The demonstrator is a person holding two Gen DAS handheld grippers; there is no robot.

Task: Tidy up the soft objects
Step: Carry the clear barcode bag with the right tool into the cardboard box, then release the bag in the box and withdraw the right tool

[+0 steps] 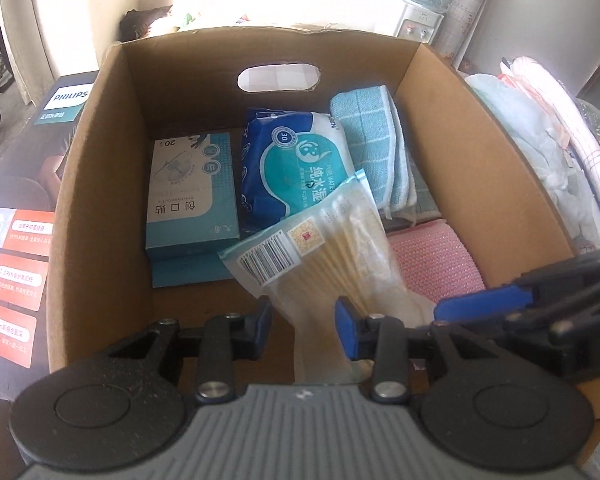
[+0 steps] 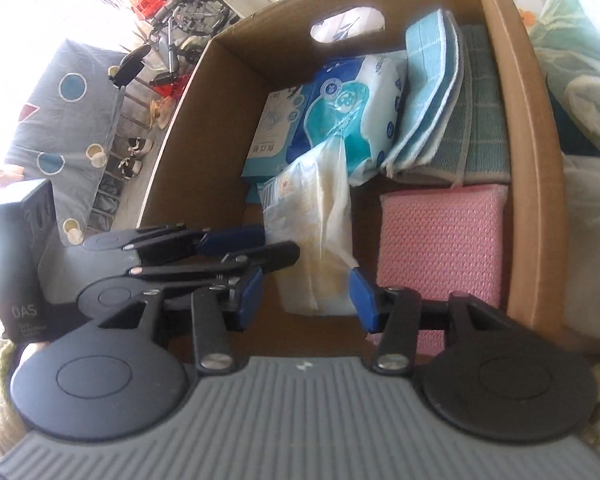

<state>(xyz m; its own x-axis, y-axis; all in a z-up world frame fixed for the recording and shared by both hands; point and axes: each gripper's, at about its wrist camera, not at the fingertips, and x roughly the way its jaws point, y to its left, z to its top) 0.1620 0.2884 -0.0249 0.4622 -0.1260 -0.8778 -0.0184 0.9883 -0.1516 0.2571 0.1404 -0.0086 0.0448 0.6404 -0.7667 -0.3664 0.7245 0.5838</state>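
Observation:
A cardboard box (image 1: 100, 152) holds a band-aid box (image 1: 192, 188), a blue wet-wipes pack (image 1: 296, 164), folded blue cloths (image 1: 374, 148) and a pink sponge cloth (image 1: 432, 264). A clear bag of cotton swabs (image 1: 324, 256) leans on the wipes, its lower end between the open jaws of my left gripper (image 1: 304, 324). My right gripper (image 2: 306, 292) is also open around the same bag (image 2: 316, 232), beside the pink cloth (image 2: 440, 240). The left gripper's fingers (image 2: 236, 240) show at the left in the right wrist view.
A Philips carton (image 1: 24, 208) lies left of the box. White and pale bags and cloth (image 1: 540, 132) pile up to its right. A water dispenser (image 1: 420, 20) stands behind. A dark box (image 2: 16, 264) and spotted grey cover (image 2: 72, 112) are at left.

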